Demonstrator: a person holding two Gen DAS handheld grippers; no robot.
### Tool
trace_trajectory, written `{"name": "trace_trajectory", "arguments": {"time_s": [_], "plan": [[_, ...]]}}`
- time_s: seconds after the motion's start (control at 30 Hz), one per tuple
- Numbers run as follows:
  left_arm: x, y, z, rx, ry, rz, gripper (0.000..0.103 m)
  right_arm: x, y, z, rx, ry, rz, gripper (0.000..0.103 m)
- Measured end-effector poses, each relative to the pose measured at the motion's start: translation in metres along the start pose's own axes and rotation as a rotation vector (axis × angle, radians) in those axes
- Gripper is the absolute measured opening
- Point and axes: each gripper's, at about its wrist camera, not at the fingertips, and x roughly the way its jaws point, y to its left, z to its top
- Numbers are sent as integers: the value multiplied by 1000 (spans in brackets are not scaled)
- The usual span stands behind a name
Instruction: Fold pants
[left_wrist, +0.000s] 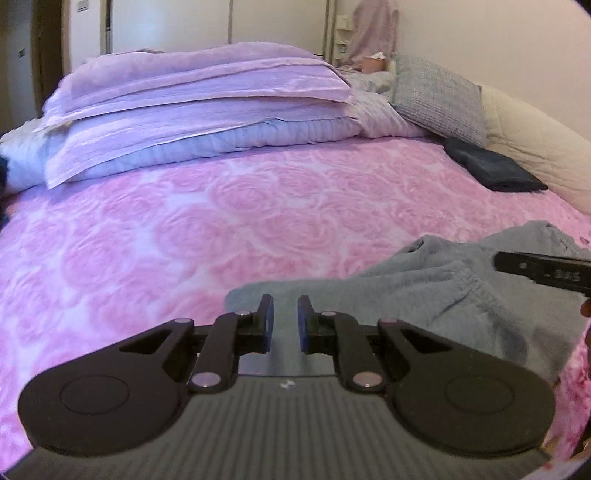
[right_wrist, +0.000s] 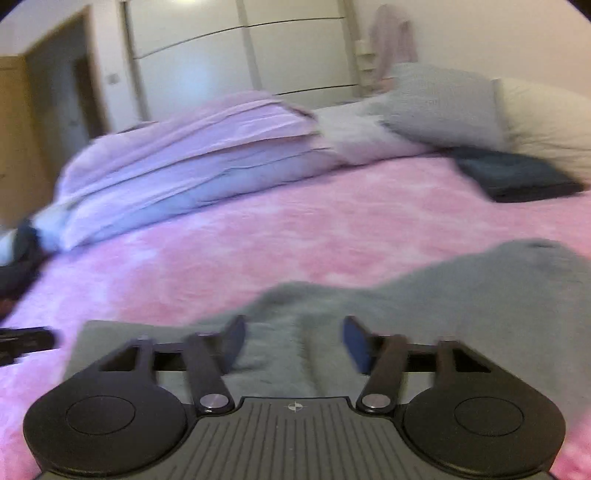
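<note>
Pants (left_wrist: 424, 291): grey fleece, rumpled, on pink rose-quilted bed (left_wrist: 184, 229) | left gripper (left_wrist: 285, 321): narrowly parted, empty | right gripper (right_wrist: 293, 341): spread wide above fleece, empty

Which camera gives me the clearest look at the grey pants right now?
The left wrist view: it is sharp and shows the grey pants with a gathered band and folds. The right wrist view shows more of the pants, but blurred by motion.
</note>
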Motion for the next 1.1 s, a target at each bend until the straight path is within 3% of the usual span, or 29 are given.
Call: {"name": "trace_trajectory", "arguments": {"time_s": [0.1,0.17,0.2,0.33,0.43,0.5,0.67,0.77,0.83,0.9,1.0,1.07,1.1], "plan": [[35,-2,1,5,39,31,9,37,2,-4,-53,44,-6,7],[56,0,-6,13,72,49,9,69,-3,-11,-104,98,-33,7],[68,2,-11,6,102,57,9,74,-6,-13,-119,79,-30,7],[80,4,-19,18,84,59,9,78,-22,2,-40,142,9,8],[60,5,-17,-2,74,56,8,46,-25,11,-43,93,-52,8],[35,6,-22,-22,58,44,8,9,-24,6,-61,44,-29,8],[-32,1,-59,-65,72,13,8,-51,-7,-32,-140,44,9,8],[-49,-9,-86,-77,107,21,9,-44,-2,-56,-158,98,-10,8],[-43,-13,-97,-83,145,42,10,-31,2,-68,-221,86,-47,9],[-41,-18,-99,-86,148,76,10,-27,8,-63,-243,112,-70,13],[-50,-25,-88,-119,176,110,10,-38,9,-48,-175,173,-78,15],[-59,-29,-85,-131,189,113,14,-58,7,-48,-117,154,-53,22],[-65,-32,-85,-133,193,111,17,-66,6,-50,-97,151,-44,37]]}}
